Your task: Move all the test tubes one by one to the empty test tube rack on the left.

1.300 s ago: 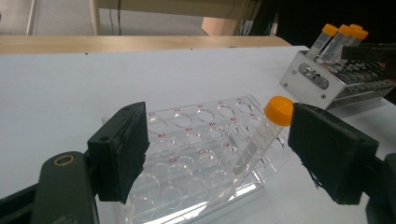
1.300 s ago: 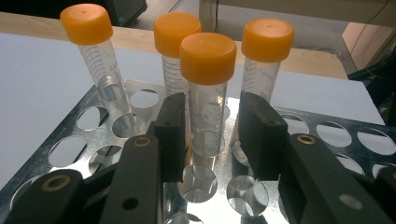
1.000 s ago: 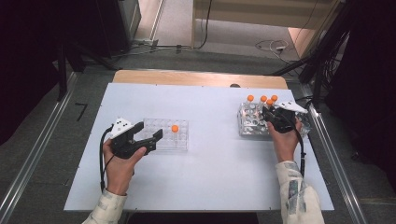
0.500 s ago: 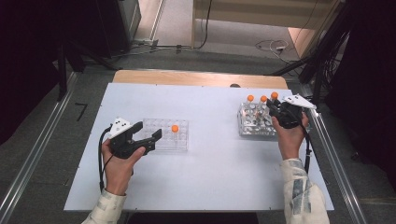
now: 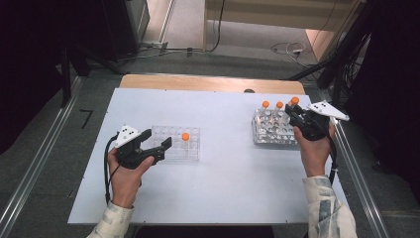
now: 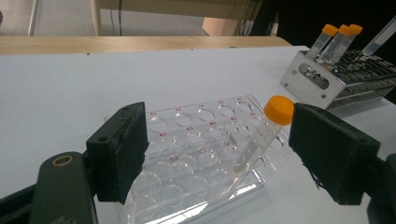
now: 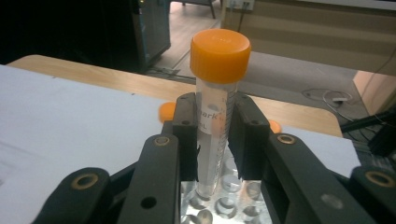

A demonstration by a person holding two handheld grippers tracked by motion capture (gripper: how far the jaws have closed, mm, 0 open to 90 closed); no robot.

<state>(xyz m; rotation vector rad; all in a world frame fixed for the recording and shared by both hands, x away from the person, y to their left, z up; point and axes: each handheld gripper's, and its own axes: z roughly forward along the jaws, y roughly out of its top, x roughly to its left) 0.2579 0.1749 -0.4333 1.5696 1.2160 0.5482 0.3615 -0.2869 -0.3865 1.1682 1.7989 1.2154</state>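
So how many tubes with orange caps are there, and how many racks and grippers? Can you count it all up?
Orange-capped tubes: 5 (1 in the clear rack, 3 in the metal rack, 1 in the right gripper's jaws)
Racks: 2 (clear rack, metal rack)
Grippers: 2 (left gripper, right gripper)
Total: 9

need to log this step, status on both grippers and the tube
Right gripper shut on orange-capped tube, above metal rack. Left gripper open at clear rack, one tube in it. Nothing in the way.
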